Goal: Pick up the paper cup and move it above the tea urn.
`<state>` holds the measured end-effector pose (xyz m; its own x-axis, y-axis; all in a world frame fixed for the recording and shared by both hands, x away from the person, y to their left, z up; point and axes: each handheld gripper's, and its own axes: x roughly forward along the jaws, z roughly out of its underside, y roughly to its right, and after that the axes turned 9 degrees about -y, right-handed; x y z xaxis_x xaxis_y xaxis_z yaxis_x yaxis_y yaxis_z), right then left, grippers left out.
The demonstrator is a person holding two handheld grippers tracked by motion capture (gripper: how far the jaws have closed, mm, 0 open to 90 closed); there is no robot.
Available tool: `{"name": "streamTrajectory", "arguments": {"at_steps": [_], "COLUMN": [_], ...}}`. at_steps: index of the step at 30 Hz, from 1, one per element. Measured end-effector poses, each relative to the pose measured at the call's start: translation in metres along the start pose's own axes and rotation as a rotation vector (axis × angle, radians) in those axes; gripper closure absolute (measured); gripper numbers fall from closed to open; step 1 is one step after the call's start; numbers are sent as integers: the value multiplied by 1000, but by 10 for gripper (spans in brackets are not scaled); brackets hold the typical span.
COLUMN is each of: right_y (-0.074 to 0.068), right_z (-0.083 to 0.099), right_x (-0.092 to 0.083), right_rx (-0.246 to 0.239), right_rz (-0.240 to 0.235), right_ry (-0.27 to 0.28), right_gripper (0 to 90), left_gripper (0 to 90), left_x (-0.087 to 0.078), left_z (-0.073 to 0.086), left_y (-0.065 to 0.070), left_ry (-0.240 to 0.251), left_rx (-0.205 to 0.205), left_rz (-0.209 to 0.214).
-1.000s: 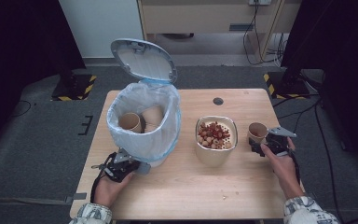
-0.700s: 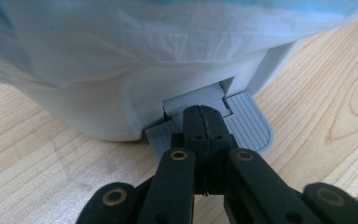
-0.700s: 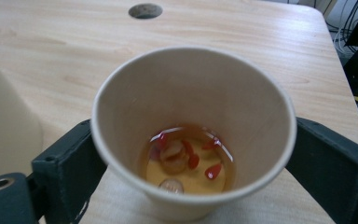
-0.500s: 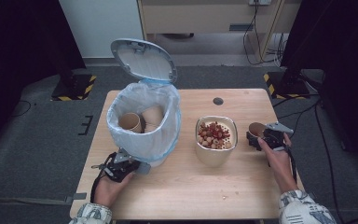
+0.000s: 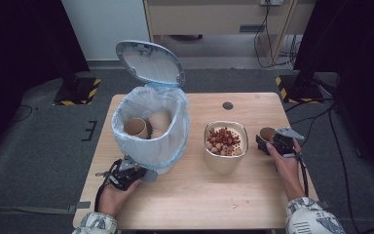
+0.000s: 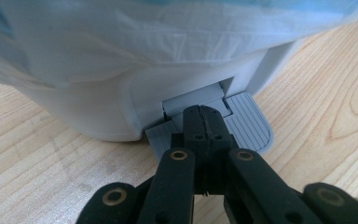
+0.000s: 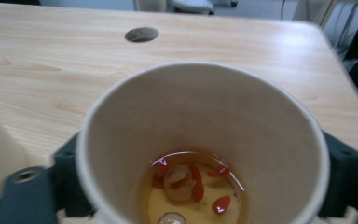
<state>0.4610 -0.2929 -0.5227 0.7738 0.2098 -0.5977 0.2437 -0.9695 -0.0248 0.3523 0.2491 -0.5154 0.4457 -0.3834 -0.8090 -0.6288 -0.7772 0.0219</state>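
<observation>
There are no words, numbers, labels or brand names to read in any of the pictures.

The right gripper point(image 5: 271, 143) had its jaws on either side of a paper cup point(image 5: 267, 133), having just been closing. Beside that gripper stood a bowl point(image 5: 226, 157) of bits. The left gripper point(image 5: 132, 171) touched the bin point(image 5: 152, 127), whose lid point(image 5: 148, 63) stood raised beyond it.
</observation>
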Motion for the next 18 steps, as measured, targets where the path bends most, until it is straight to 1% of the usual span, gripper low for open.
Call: {"name": "streamTrajectory", "arguments": {"at_steps": [7, 9, 11, 14, 16, 17, 18], "right_y": [-1, -3, -4, -3, -1, -1, 0], "right_z": [1, -1, -2, -3, -4, -6, -9], "right_x": [1, 0, -1, -4, -7, -9, -12], "right_rx": [-31, -40, -58, -71, -70, -70, -78], "right_rz": [-8, -19, -12, -11, -19, -29, -27], "right_ry": [32, 44, 53, 63, 66, 64, 64], "right_gripper": [253, 263, 272, 282, 287, 288, 288], "left_gripper": [900, 900, 900, 900, 900, 900, 900], "left_x": [0, 0, 0, 0, 0, 0, 0], "left_z": [0, 0, 0, 0, 0, 0, 0], "left_y": [0, 0, 0, 0, 0, 0, -1], "left_ry": [1, 0, 1, 0, 0, 0, 1], "left_rx": [0, -1, -2, -2, 2, 1, -6], "left_rz": [1, 1, 1, 0, -4, 0, 5]}}
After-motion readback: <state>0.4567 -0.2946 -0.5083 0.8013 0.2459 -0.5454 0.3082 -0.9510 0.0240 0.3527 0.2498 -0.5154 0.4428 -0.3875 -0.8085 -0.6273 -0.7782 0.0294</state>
